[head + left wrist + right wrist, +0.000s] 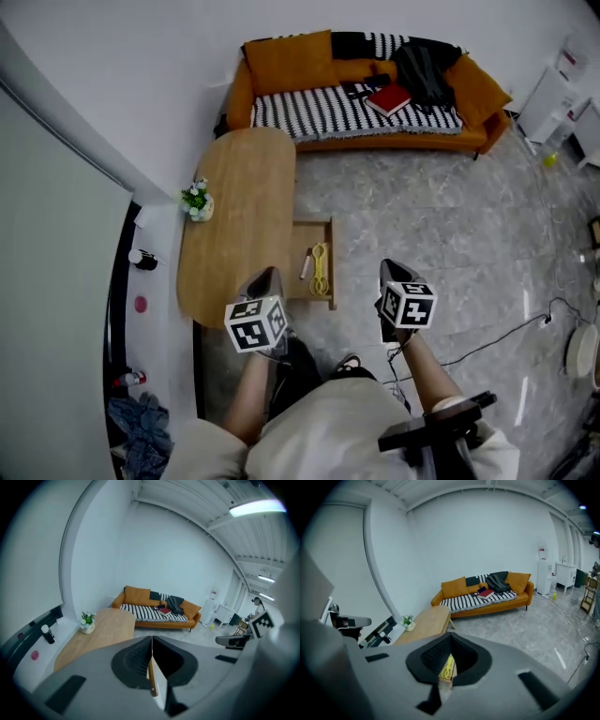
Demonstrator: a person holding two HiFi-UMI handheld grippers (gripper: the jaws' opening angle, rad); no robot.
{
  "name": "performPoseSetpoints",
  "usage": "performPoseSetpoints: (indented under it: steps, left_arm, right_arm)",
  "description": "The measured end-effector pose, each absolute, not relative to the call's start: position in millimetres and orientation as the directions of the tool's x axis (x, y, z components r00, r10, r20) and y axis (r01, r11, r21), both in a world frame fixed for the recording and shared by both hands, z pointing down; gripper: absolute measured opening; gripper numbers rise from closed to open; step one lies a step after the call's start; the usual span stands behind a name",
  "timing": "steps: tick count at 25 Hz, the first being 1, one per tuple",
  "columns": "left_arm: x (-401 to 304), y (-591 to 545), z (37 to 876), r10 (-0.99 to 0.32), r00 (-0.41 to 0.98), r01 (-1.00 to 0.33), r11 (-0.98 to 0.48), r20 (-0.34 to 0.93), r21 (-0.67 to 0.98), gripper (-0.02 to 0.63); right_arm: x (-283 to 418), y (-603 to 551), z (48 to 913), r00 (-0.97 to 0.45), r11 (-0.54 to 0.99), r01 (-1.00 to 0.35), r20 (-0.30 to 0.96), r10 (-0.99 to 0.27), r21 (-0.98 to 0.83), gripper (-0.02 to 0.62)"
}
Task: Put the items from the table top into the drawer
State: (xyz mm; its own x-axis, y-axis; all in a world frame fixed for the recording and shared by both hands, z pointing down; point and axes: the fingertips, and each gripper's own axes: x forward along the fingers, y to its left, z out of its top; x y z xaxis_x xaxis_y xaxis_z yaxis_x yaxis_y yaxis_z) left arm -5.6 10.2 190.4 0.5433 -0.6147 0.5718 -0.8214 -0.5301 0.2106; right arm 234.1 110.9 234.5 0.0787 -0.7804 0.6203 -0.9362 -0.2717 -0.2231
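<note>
Looking down from the head view, you are holding the left gripper (266,277) and the right gripper (394,270) raised on either side of the open drawer (305,238), where a yellow item (320,267) and a small pale stick (306,265) are lying; the table (234,216) is carrying only a potted plant (197,200), so the loading is probably nearly done. If you are closing the drawer next, be pushing squarely on its front, keeping your feet and the floor cable (497,337) out of the way. Turning to the left gripper view, the left gripper (152,644) is showing its jaws pressed together with nothing between them, the table (101,632) and plant (87,622) lying well beyond. Moving to the right gripper view, the right gripper (451,639) is likewise showing jaws that look closed and empty, with the yellow item (447,667) sitting in the drawer far below them.
</note>
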Motion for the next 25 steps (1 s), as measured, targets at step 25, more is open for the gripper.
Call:
performPoseSetpoints:
  steps: [25]
  left_arm:
    - [-22, 0, 108, -0.729, 0.499, -0.858, -0.493, 0.469, 0.145, 0.012]
  right_arm:
    - [211, 95, 131, 0.065, -0.178, -0.968, 0.514, -0.856, -0.175, -0.008]
